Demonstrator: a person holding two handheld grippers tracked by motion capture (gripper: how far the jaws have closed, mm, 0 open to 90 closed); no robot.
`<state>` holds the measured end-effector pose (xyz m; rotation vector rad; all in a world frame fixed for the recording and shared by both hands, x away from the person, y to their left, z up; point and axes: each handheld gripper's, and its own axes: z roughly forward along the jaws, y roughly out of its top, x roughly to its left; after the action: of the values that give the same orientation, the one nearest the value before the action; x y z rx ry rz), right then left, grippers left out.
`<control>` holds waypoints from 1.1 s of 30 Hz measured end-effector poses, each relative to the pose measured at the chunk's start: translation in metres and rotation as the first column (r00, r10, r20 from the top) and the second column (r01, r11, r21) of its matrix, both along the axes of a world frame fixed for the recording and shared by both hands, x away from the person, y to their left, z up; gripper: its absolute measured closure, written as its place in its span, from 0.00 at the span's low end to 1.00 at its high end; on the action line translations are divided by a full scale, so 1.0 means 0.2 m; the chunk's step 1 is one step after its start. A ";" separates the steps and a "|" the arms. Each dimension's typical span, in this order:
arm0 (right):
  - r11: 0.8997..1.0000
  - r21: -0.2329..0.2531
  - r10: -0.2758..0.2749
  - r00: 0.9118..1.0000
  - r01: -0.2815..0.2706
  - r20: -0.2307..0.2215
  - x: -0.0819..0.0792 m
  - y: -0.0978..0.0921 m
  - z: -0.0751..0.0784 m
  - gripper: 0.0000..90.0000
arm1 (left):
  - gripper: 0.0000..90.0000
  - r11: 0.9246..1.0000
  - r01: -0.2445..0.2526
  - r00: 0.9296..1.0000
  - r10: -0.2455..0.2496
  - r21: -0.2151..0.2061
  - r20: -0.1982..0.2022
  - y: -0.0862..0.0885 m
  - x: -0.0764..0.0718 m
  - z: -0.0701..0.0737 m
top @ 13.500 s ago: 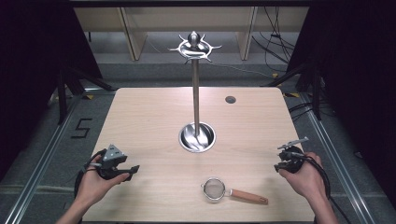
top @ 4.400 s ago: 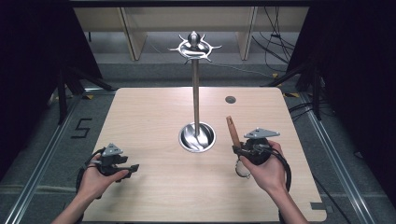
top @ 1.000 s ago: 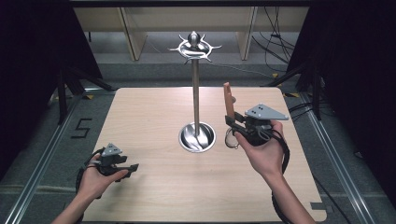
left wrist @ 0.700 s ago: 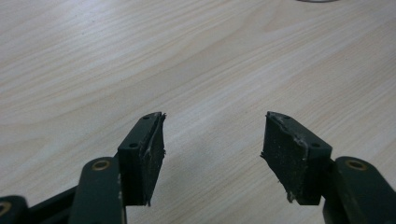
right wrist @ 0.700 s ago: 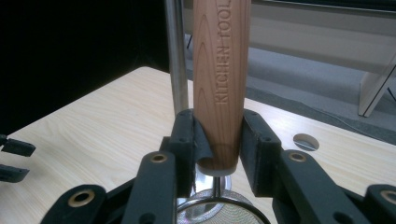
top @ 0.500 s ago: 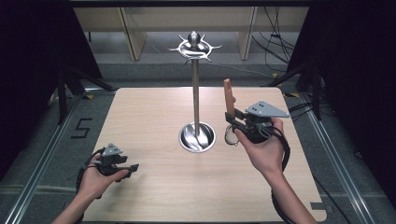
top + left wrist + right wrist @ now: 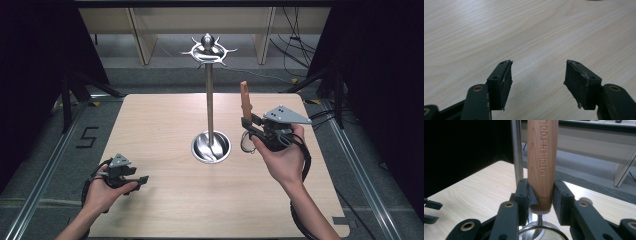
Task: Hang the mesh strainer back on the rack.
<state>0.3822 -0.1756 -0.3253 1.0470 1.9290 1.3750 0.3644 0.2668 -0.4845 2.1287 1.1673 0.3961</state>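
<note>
The right gripper [image 7: 248, 127] was raised above the worktop [image 7: 165, 125], just right of the metal stand [image 7: 210, 100], its jaws clamped on the wooden handle [image 7: 542, 165] of a small strainer [image 7: 246, 143]. The handle stood nearly upright, its tip below the stand's hooked crown [image 7: 208, 48], while the mesh bowl [image 7: 541, 233] hung beneath the jaws, close beside the stand's round base [image 7: 211, 146]. The lettering "KITCHEN TOOL" ran up the handle in the right gripper view. The left gripper [image 7: 142, 179] rested low over the near left part of the worktop, well apart from the stand, its jaws standing apart with bare wood between them.
</note>
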 end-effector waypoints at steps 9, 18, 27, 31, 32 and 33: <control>1.000 0.003 -0.005 1.000 0.005 0.012 0.00 0.00 0.01 0.77 | 0.42 1.000 -0.020 1.000 0.020 -0.011 0.006 -0.01 0.00 0.00; 1.000 0.007 -0.005 1.000 0.005 0.023 0.00 0.01 0.03 0.77 | 0.42 1.000 0.022 1.000 -0.022 0.022 -0.005 0.01 0.00 0.01; 1.000 0.019 -0.003 0.999 0.002 0.041 0.00 0.01 0.06 0.77 | 0.42 1.000 0.021 1.000 -0.021 0.019 -0.009 0.01 0.00 0.01; 1.000 0.030 -0.002 1.000 0.001 0.031 0.00 0.02 0.08 0.77 | 0.42 0.999 0.022 1.000 -0.022 0.024 -0.012 0.01 0.00 0.01; 1.000 0.026 -0.010 1.000 0.010 0.027 -0.01 0.02 0.08 0.77 | 0.42 0.999 0.021 1.000 -0.021 0.023 -0.011 0.01 0.00 0.01; 1.000 0.020 0.003 0.998 -0.004 0.057 0.01 0.02 0.09 0.77 | 0.41 0.999 0.024 1.000 -0.024 0.021 -0.013 0.01 0.00 0.01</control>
<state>0.3834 -0.1712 -0.3081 1.0036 1.8803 1.4132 0.3646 0.2695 -0.4823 2.1642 1.1485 0.3865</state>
